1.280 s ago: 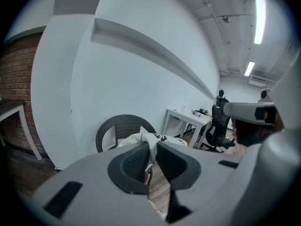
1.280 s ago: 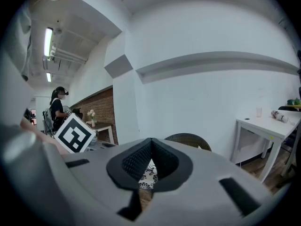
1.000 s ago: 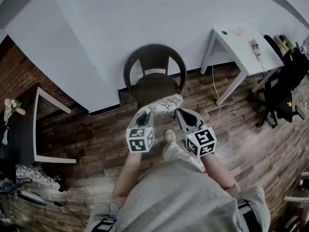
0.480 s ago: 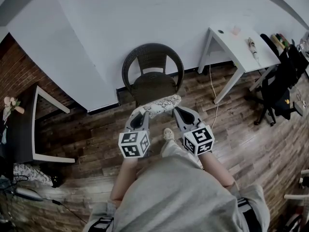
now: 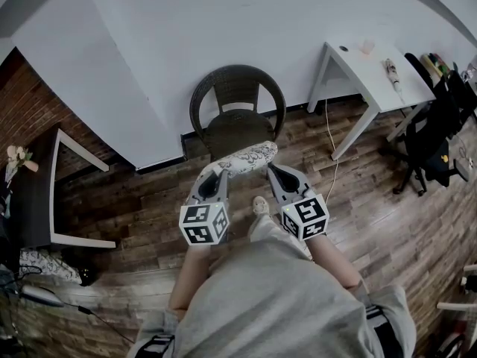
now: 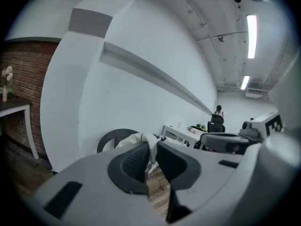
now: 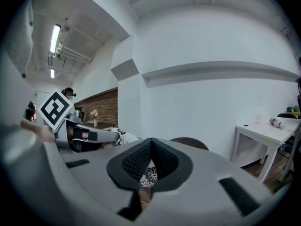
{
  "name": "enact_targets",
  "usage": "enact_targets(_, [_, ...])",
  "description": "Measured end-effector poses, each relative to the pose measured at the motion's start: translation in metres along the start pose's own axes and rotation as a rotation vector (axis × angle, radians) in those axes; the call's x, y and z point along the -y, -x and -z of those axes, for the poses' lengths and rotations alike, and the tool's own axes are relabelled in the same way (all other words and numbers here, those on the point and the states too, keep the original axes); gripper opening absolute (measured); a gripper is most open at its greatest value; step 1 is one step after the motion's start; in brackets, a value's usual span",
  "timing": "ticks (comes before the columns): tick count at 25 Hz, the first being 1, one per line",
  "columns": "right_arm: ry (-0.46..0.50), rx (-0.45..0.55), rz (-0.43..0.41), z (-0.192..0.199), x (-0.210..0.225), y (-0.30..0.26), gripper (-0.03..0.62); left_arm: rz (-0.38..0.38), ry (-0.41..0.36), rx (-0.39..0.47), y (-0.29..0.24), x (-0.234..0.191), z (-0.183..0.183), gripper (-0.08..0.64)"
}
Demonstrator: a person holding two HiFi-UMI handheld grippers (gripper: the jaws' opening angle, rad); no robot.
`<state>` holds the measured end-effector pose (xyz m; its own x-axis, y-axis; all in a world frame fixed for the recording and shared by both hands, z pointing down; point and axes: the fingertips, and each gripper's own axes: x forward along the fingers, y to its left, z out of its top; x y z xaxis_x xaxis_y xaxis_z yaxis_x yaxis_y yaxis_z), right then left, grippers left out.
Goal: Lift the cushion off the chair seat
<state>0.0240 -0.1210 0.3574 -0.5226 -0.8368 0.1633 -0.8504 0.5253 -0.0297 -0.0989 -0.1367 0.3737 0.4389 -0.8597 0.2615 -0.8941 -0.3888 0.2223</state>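
A pale cushion with a dark floral print hangs in front of the dark wicker chair, above the front edge of its seat. My left gripper is shut on the cushion's left end; in the left gripper view the fabric is pinched between the dark pads. My right gripper is shut on the cushion's right end, and printed cloth shows between its closed pads. The left gripper shows from the right gripper view, at the cushion's other end.
A white table with small items stands to the right against the white wall. A black office chair is at the far right. A dark table stands by the brick wall at left. A cable trails over the wood floor.
The left gripper has drawn back toward the person and risen a little, taking the cushion's left end along. The right gripper has hardly moved. Both still grip the cushion.
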Motion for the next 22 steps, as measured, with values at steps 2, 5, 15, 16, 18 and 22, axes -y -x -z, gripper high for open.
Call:
enact_targets(2, [-0.001,0.004,-0.001,-0.0016,-0.0006,-0.0022,-0.003,-0.001,0.000,0.000,-0.0006,-0.0015,-0.0010,0.048])
enact_targets(5, [-0.003,0.006,0.004,-0.0026,0.0005,-0.0043,-0.003,-0.002,-0.001,-0.001,-0.0017,-0.0031,-0.0021,0.048])
enact_targets(15, [0.009,-0.001,0.009,-0.0013,0.0021,-0.0028,-0.003,0.014,-0.007,0.005,-0.0023,0.0012,-0.0044,0.048])
enact_targets(16, [0.011,-0.002,0.009,-0.0012,0.0017,-0.0030,-0.003,0.016,-0.009,0.004,-0.0023,0.0016,-0.0041,0.048])
enact_targets(18, [0.013,-0.002,0.010,-0.0021,0.0014,-0.0031,-0.003,0.019,-0.013,0.001,-0.0024,0.0026,-0.0037,0.048])
enact_targets(22, [0.016,-0.002,0.007,-0.0037,0.0001,-0.0031,-0.003,0.021,-0.015,-0.003,-0.0017,0.0031,-0.0039,0.048])
